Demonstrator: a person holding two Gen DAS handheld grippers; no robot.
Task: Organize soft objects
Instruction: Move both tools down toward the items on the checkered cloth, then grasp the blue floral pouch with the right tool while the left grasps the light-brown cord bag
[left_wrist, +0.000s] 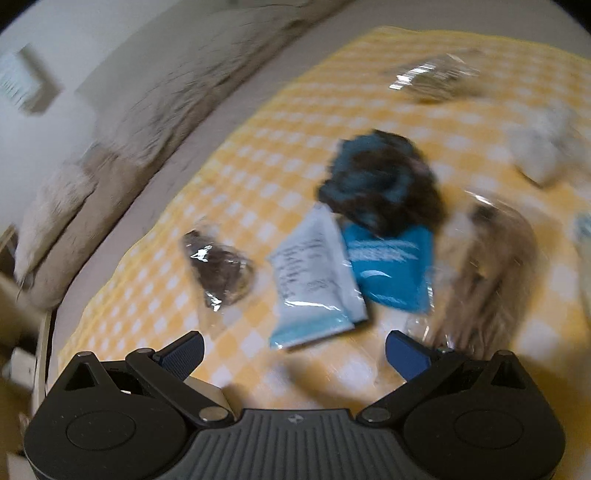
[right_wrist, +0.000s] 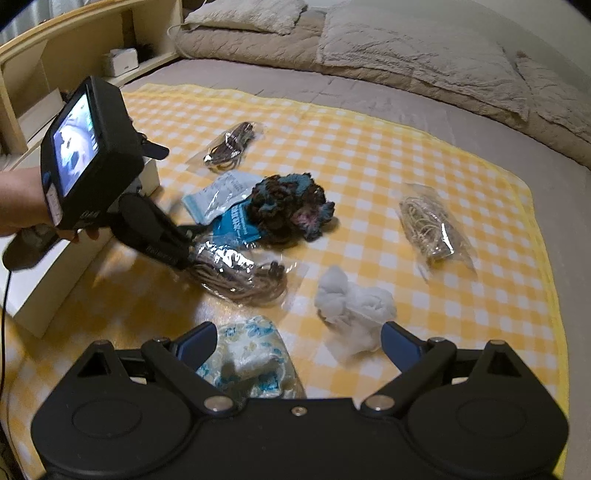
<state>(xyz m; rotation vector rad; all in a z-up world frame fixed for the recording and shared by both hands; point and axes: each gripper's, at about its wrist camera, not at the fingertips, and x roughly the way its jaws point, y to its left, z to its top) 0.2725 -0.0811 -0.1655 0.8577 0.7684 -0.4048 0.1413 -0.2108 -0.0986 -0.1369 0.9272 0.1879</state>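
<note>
Two-toned crochet bundle (right_wrist: 291, 208) (blue, brown) overlaps teal packet (right_wrist: 236, 225).

Left gripper (left_wrist: 294, 350) hangs spread over a yellow checked cloth (left_wrist: 258, 155) strewn with soft packets; the whole view is motion-blurred.

Its blue-padded fingers (left_wrist: 184, 350) stand wide apart with nothing between them. At centre lies a dark teal-and-brown yarn bundle (left_wrist: 380, 181), overlapping a blue packet (left_wrist: 391, 269) and touching a white packet (left_wrist: 317, 280) at 6 o'clock from it. A clear bag of dark cord (left_wrist: 218, 266) sits toward 8 o'clock, apart from them. A clear bag of tan cord (left_wrist: 491, 258) lies at 4 o'clock, a white fluffy lump (left_wrist: 543, 147) at 2 o'clock, another clear bag (left_wrist: 432, 79) at 1 o'clock. Grey bedding (left_wrist: 155, 96) runs along the upper left.
</note>
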